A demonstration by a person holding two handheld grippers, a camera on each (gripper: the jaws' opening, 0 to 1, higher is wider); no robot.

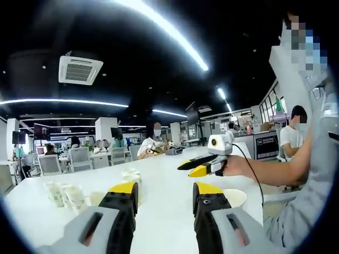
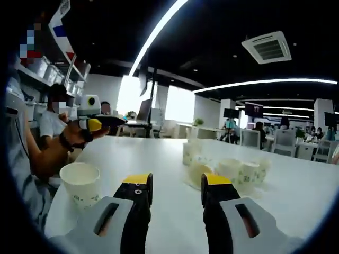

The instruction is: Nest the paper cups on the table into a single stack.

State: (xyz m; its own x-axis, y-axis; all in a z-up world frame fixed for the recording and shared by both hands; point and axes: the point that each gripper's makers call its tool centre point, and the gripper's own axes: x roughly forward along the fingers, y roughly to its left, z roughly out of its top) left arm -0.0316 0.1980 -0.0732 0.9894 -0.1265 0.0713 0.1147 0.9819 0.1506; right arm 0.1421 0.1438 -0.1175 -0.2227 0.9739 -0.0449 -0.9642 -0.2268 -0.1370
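Observation:
Several white paper cups with green print stand in a group [image 1: 66,196] at the left of the white table [image 1: 169,177]. A small stack [image 1: 131,174] sits farther back, and one upright cup [image 1: 233,197] is near my right jaw. My left gripper [image 1: 167,193] is open above the table, holding nothing. In the right gripper view a single upright cup [image 2: 80,182] stands at the left. An upright cup [image 2: 193,151] and several cups that seem to lie on their sides [image 2: 233,170] sit just beyond my open right gripper [image 2: 177,182]. Each view shows the other gripper [image 1: 204,166] [image 2: 100,123] raised above the table.
The forearm [image 1: 265,166] of the person holding the grippers reaches in over the table's right side. Other people sit at desks behind the table [image 1: 153,143] and to its side [image 1: 291,135]. Office chairs [image 1: 79,159] stand beyond the far edge.

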